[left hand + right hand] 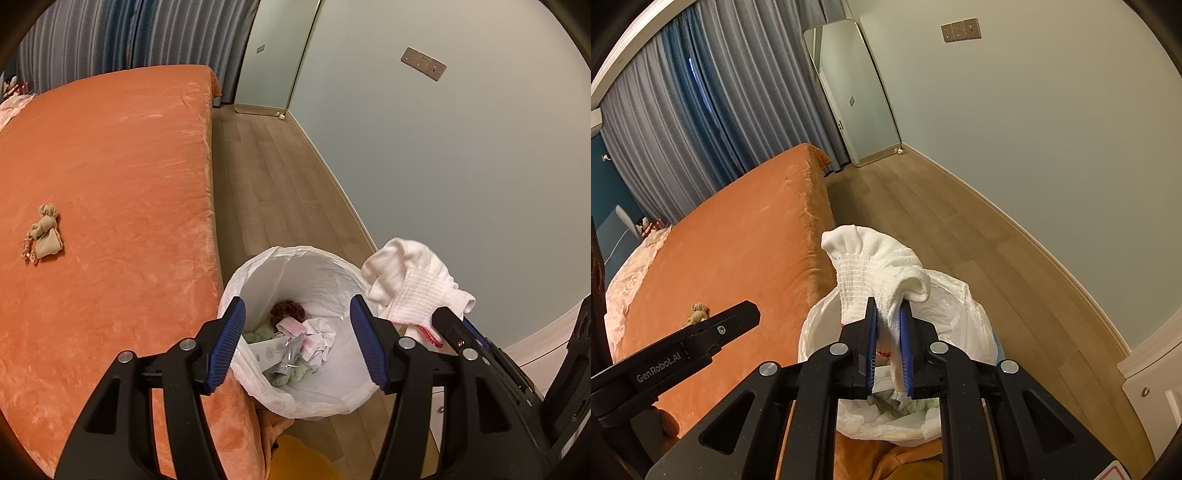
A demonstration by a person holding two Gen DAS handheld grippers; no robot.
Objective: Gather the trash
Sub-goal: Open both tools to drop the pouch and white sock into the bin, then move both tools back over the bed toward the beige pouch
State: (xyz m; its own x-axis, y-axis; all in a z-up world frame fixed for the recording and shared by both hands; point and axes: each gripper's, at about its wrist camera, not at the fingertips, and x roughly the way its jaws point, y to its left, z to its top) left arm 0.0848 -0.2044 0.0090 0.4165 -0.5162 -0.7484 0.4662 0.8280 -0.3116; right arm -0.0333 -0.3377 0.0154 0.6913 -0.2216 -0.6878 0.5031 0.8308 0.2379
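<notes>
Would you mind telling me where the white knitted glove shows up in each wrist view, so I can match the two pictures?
Left wrist view: the white glove sits at right of centre, just beyond the bin's right rim, held by the right gripper.
Right wrist view: the white glove is at centre, pinched between the blue pads, above the bin.
Shared landmark: the white-lined trash bin beside the orange bed.

Bedroom in a home. An orange plush bed [110, 177] fills the left of the frame; grey-blue pleated curtains [713, 103] hang at upper left. A standing mirror [853, 92] leans in the far corner on the wood-plank floor [273, 177], with a switch panel [423, 63] on the pale wall at upper right.
</notes>
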